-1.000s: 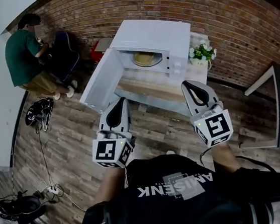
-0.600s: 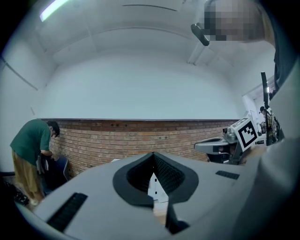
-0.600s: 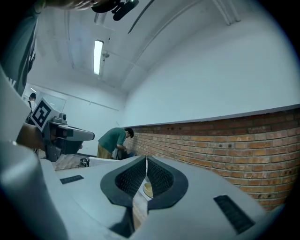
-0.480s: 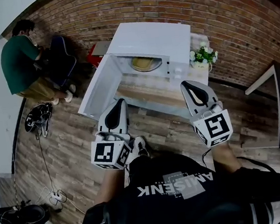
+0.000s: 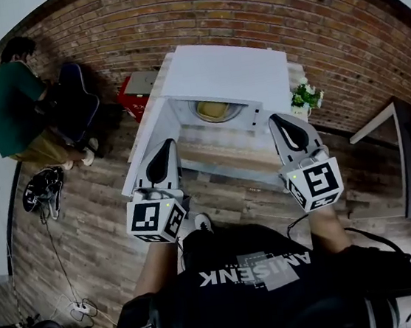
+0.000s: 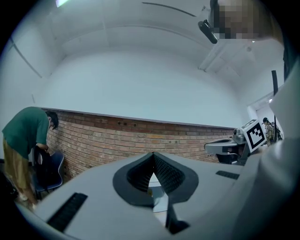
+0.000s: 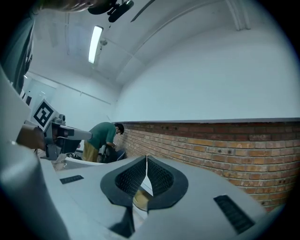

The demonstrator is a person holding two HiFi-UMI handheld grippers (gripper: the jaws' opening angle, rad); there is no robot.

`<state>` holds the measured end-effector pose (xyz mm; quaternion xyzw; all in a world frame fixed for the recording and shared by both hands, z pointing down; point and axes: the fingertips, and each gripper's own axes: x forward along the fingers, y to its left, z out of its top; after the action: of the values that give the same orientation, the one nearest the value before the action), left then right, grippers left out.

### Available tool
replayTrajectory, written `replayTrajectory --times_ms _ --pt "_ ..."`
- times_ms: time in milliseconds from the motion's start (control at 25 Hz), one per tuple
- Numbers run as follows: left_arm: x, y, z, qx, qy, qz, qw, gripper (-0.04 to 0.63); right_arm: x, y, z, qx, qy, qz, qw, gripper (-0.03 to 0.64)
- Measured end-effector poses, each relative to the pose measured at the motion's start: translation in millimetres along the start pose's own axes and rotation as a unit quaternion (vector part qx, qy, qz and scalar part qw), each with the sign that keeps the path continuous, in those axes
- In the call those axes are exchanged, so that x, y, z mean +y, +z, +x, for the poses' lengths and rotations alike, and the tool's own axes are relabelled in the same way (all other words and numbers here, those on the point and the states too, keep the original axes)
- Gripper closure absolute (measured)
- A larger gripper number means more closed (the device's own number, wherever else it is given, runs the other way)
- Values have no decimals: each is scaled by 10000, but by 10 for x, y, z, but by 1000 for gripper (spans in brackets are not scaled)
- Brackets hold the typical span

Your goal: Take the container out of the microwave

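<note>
The left gripper (image 5: 163, 148) and right gripper (image 5: 282, 124), jaws together and empty, are held level side by side before the microwave (image 5: 227, 71), apparently staged for a reach past its open door (image 5: 143, 141) to the container (image 5: 214, 110) inside.

A boxy white microwave (image 5: 227, 71) at upper centre holds a pale yellow round container (image 5: 216, 109). The brick wall (image 5: 172, 15) is red-brown and the plank floor (image 5: 87, 226) is weathered grey-brown. The pale grey left gripper (image 5: 164, 145) and right gripper (image 5: 280, 120) carry black-and-white checked marker cubes. At upper left, a person's shirt (image 5: 6, 102) is dark green.
</note>
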<state>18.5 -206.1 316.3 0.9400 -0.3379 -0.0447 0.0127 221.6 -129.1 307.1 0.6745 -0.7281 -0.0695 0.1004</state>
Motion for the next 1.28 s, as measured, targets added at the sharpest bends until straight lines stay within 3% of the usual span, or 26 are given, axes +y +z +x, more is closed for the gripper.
replayTrajectory --times_ms 320,680,920,1120,1280 --pt "708 -116 323 156 -79 -228 9996 583 -12 3 588 170 -476 67 9987 574" --pt "1292 -351 565 388 -330 -421 9978 583 260 -13 1182 264 -715 -57 9971 574" --pt "1590 -460 694 399 -474 -725 9954 583 441 -255 1454 567 -828 -80 9949 574" --pt "1619 -485 762 387 -727 -766 9936 583 650 -499 1650 845 -579 -197 9945 572" --pt "1592 -566 782 546 -597 -728 9941 583 704 -782 1773 1115 -185 -271 9932 572"
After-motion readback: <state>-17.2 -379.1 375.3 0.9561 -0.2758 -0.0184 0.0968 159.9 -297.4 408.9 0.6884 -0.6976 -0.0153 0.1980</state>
